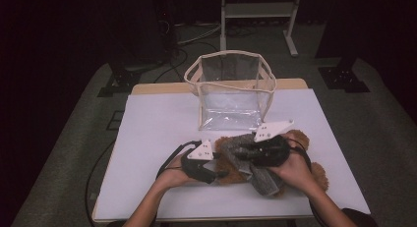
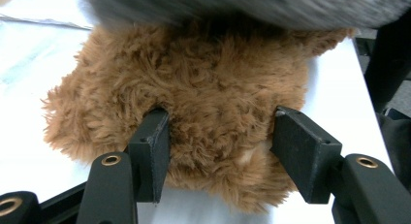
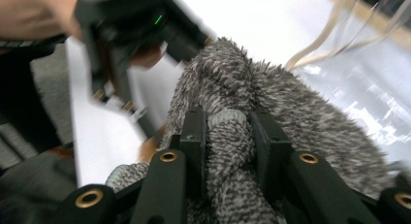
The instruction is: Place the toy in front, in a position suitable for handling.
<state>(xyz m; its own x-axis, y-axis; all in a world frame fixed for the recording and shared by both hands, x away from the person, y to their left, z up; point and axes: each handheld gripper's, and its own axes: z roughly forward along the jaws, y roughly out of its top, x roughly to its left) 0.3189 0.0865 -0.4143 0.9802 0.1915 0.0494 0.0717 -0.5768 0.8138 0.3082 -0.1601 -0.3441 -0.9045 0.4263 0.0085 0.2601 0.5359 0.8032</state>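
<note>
A brown plush teddy bear (image 1: 231, 166) lies on the white table top (image 1: 162, 124) near its front edge, with a grey knitted cloth (image 1: 261, 180) draped over it. My left gripper (image 1: 219, 175) holds the bear from the left. In the left gripper view its jaws (image 2: 218, 151) press into the brown fur (image 2: 203, 88) from both sides, and the grey cloth (image 2: 242, 6) hangs blurred above. My right gripper (image 1: 245, 151) reaches in from the right. In the right gripper view it (image 3: 228, 132) is shut on a bunched fold of the grey cloth (image 3: 300, 112), with the left gripper (image 3: 126, 25) blurred beyond.
A clear plastic bag with a cream trim (image 1: 228, 53) stands open and upright at the back middle of the table, just behind the bear. It also appears in the right gripper view, bag (image 3: 349, 64). Bare table top lies to the left and right. Cables run on the floor.
</note>
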